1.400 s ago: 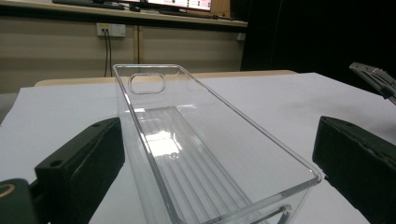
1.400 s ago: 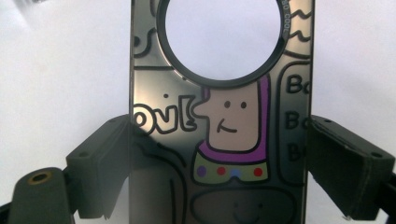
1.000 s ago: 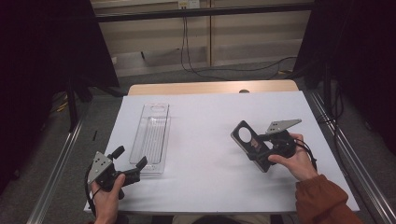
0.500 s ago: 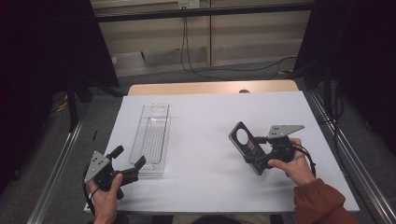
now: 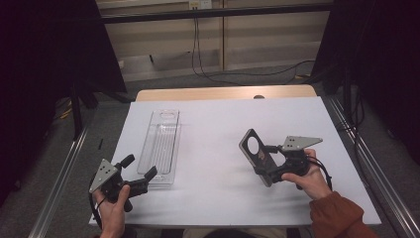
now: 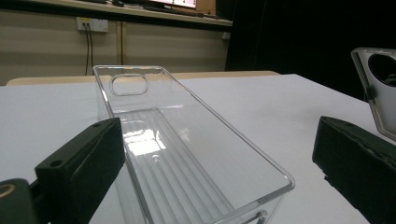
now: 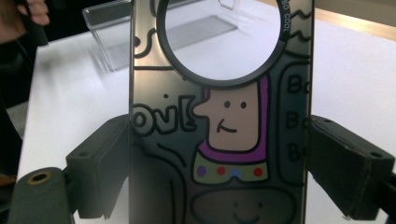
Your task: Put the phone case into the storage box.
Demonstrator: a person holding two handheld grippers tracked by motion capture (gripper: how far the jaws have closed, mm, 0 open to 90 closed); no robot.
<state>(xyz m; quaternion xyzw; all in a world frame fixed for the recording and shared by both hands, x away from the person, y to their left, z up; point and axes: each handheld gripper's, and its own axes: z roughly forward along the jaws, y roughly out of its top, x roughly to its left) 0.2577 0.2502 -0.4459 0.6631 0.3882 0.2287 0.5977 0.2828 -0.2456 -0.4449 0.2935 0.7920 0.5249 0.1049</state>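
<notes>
A clear plastic tray (image 5: 161, 144) lies lengthwise on the white table (image 5: 218, 124), left of centre. My left gripper (image 5: 139, 166) is open at the tray's near end. In the left gripper view the tray (image 6: 187, 154) stands empty between the spread jaws. My right gripper (image 5: 271, 167) is shut on a dark phone case (image 5: 256, 153) with a round camera hole, holding it tilted above the table's right half. In the right gripper view the phone case (image 7: 219, 116) shows a cartoon figure and is clamped by its sides.
The white table's far edge meets a wooden strip (image 5: 223, 93). Metal rails (image 5: 361, 148) run along both sides of the table. Cables hang on the wall behind. The person's other hand (image 7: 30, 11) is at the top left of the right gripper view.
The right gripper has shifted the phone case slightly nearer and leftward. The left gripper has barely moved.
</notes>
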